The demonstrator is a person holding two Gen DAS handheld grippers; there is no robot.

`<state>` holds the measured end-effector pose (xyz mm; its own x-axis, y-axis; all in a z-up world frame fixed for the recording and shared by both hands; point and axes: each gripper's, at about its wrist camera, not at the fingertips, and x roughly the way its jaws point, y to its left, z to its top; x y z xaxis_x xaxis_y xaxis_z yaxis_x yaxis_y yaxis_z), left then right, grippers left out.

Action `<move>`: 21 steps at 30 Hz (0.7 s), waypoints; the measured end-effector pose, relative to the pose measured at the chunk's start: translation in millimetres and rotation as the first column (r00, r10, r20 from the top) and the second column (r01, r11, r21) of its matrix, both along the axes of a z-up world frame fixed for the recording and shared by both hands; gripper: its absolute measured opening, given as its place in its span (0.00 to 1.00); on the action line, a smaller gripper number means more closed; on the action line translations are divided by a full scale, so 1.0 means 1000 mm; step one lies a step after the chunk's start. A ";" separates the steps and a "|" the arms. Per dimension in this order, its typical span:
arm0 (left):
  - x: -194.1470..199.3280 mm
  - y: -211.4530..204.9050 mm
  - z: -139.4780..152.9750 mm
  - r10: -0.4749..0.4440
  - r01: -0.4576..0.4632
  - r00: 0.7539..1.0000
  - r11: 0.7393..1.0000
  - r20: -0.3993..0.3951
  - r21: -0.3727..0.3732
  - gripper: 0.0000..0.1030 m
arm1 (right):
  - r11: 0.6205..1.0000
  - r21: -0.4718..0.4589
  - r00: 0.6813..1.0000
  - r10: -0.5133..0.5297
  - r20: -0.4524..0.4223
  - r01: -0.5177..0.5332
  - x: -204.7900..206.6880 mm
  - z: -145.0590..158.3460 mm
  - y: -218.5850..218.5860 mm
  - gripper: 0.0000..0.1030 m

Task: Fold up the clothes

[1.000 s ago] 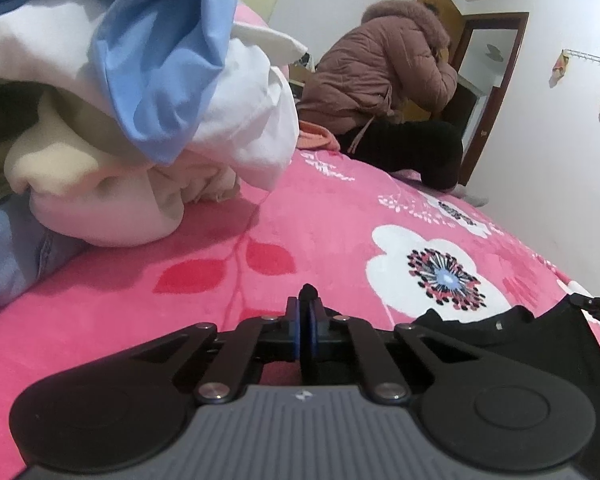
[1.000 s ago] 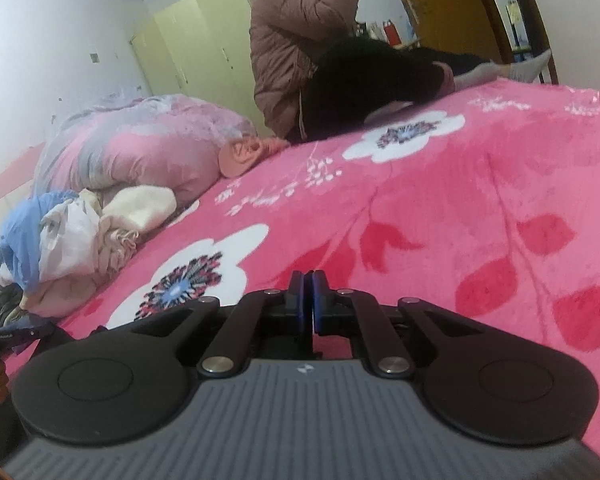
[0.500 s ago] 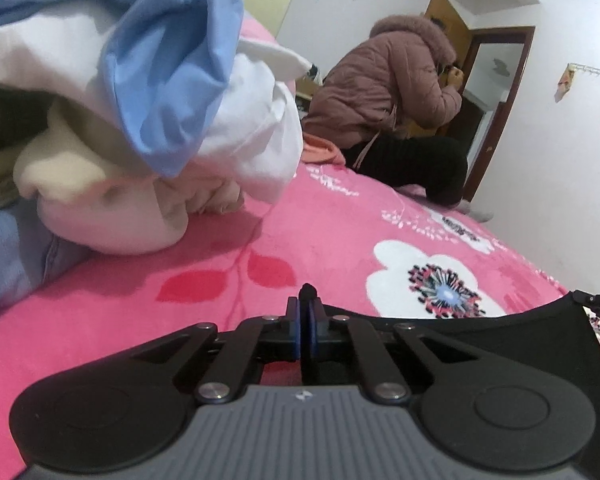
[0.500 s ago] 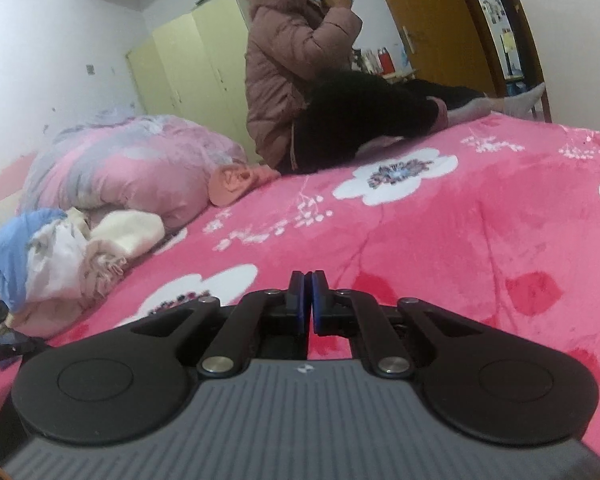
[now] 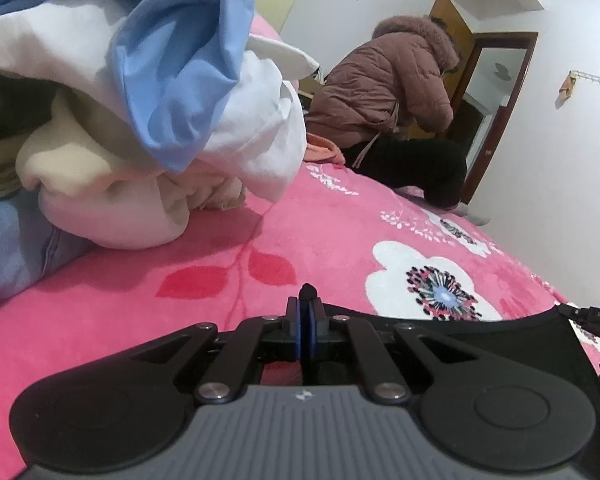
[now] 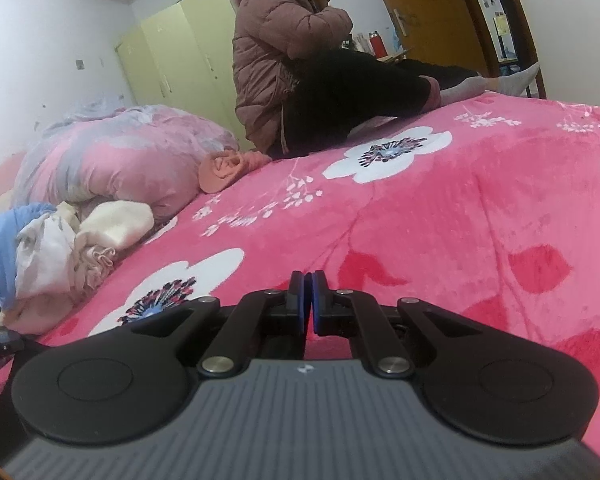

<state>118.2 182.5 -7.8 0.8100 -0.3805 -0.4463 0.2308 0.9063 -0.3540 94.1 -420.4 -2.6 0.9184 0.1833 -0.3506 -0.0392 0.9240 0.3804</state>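
Black fabric is the thing in play: the left gripper (image 5: 307, 322) has its blue pads pressed together on a tuft of the black garment (image 5: 500, 332), which pokes up between the tips, and the cloth stretches taut from there toward the right edge of the left wrist view, where the tip of another tool seems to hold its far end. The right gripper (image 6: 308, 304) is likewise pressed together; in its own view no cloth shows between the pads, so whether it pinches anything there I cannot tell. This garment hangs just above the near part of the pink floral blanket (image 5: 340, 232), while the pile of unfolded clothes (image 5: 140, 100) sits toward the blanket's left side, with a rolled quilt (image 6: 120, 160) beyond it and a person in a puffy coat (image 6: 284, 52) seated at the far edge. Judging by the sag and the crisp pulled edge, the black piece is light, limp and thin, with no stiffness of its own, so it will droop wherever it is not supported. Hold it by hems or corners, well apart, and keep tension. Plush blanket pile will likely drag on it, so lay it down rather than slide it.
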 end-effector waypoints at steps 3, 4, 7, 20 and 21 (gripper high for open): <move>0.007 -0.002 -0.006 0.006 -0.005 0.998 1.000 -0.055 0.014 0.05 | 1.000 0.008 0.999 -0.001 -0.038 0.001 0.006 -0.006 -0.002 0.02; 0.010 -0.002 -0.008 0.009 -0.008 0.997 1.000 -0.075 0.015 0.06 | 1.000 0.010 0.998 0.000 -0.055 0.000 0.010 -0.010 -0.001 0.02; 0.014 0.003 -0.011 0.023 -0.024 0.991 1.000 -0.128 -0.005 0.14 | 1.000 0.016 0.992 -0.005 -0.123 0.007 0.019 -0.021 -0.002 0.05; -0.070 0.031 0.043 0.047 -0.063 0.987 0.993 -0.156 -0.097 0.54 | 0.967 0.207 0.977 -0.112 -0.182 0.149 -0.103 0.017 -0.050 0.34; -0.081 0.030 0.046 0.034 -0.051 0.985 0.994 -0.169 -0.094 0.54 | 0.968 0.209 0.977 -0.099 -0.187 0.138 -0.120 0.021 -0.049 0.35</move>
